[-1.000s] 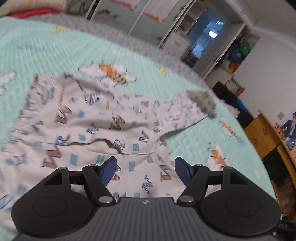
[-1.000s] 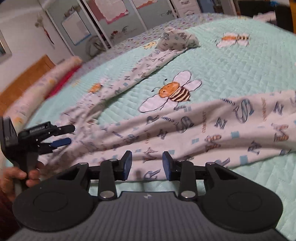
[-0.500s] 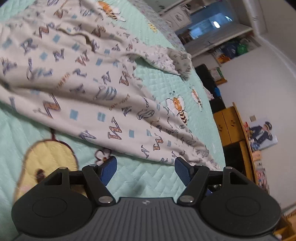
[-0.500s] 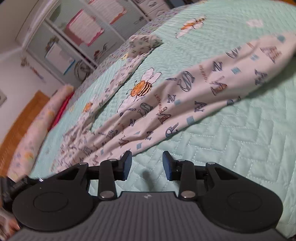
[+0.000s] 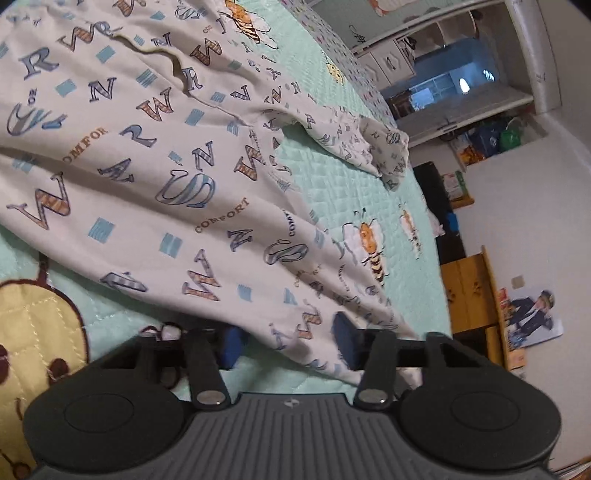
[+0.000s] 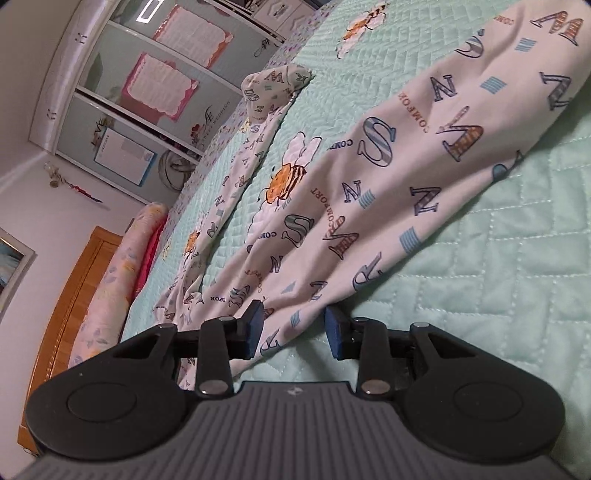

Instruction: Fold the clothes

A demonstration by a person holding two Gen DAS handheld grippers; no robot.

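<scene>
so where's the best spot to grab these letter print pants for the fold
By judgement, the near edge of the letter-print pants, where the cloth already lies between the open jaws of each gripper. The left gripper takes the leg end, the right gripper the other near corner. Come in low along the green quilt; the fabric lies flat and thin there.

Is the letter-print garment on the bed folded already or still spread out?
Spread out, not folded: the garment lies long over the bedspread, sleeve stretched away.

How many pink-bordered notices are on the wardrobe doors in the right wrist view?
2. The upper pink-bordered notice is near the top edge; the lower pink-bordered notice sits below-left of it. Others may be hidden beyond the frame.
</scene>
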